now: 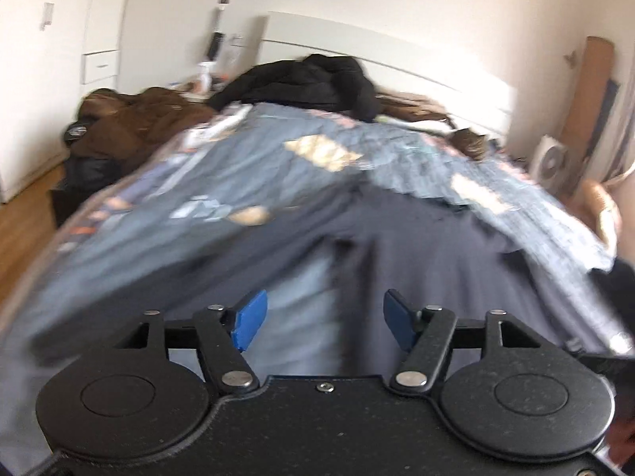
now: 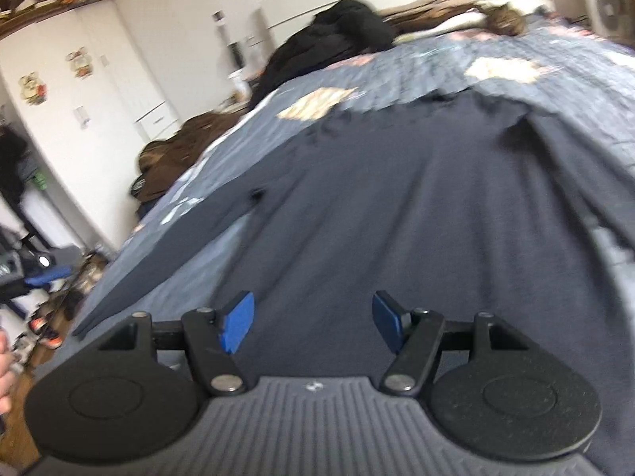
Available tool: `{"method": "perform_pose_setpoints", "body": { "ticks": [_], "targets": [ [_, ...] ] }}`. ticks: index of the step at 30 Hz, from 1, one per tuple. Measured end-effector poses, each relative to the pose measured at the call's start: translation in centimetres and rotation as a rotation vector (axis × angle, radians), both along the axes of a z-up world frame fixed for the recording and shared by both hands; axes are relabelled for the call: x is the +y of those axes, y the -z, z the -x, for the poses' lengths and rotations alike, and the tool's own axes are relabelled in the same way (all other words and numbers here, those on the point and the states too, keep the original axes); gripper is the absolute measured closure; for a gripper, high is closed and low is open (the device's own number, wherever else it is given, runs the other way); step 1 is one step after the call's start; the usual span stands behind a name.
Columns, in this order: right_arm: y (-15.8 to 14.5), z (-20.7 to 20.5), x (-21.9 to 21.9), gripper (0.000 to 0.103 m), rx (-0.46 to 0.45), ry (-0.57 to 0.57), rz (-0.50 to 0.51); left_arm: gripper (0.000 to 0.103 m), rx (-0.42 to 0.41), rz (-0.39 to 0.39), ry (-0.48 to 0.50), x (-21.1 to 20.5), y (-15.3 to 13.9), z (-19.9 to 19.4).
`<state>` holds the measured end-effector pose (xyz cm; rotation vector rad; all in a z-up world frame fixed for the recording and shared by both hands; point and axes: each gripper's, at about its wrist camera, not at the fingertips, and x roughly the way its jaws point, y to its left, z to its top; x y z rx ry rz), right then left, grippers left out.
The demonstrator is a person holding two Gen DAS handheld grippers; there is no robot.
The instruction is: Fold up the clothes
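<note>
A dark navy garment [image 2: 397, 206] lies spread on the bed, its long sleeve [image 2: 190, 238] stretched toward the left edge. In the left wrist view the same garment [image 1: 416, 246] shows ahead and to the right, blurred. My left gripper [image 1: 325, 319] hangs above the bedcover and the garment's near edge, open, with nothing between its blue pads [image 1: 250, 321]. My right gripper [image 2: 313, 323] hovers over the garment's body, also open and empty, blue pads [image 2: 236, 327] well apart.
The bed carries a grey-blue patterned quilt [image 1: 238, 166]. A black jacket [image 1: 309, 83] and brown clothes [image 1: 131, 119] are piled near the headboard [image 1: 377, 43]. White wardrobe [image 1: 47, 59] at left, fan [image 1: 551, 162] at right. Shoes and clutter [image 2: 51, 317] lie on the floor.
</note>
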<state>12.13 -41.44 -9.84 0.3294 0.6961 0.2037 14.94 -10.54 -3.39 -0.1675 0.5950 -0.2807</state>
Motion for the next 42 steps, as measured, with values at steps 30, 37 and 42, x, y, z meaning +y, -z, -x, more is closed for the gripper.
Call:
{"method": "perform_pose_setpoints", "body": {
  "ticks": [30,37,42],
  "targets": [
    [4.0,7.2,-34.7,0.038,0.337,0.164,0.240,0.038,0.005,0.003,0.549,-22.8,7.0,5.0],
    [6.5,7.1,-33.2,0.044,0.436,0.081,0.253,0.033,-0.008,0.022,0.583,-25.3,6.5,6.0],
    [6.2,7.3,-33.9,0.100,0.433,0.154,0.223,0.033,-0.001,0.006,0.592,-26.2,6.8,6.3]
  ]
}}
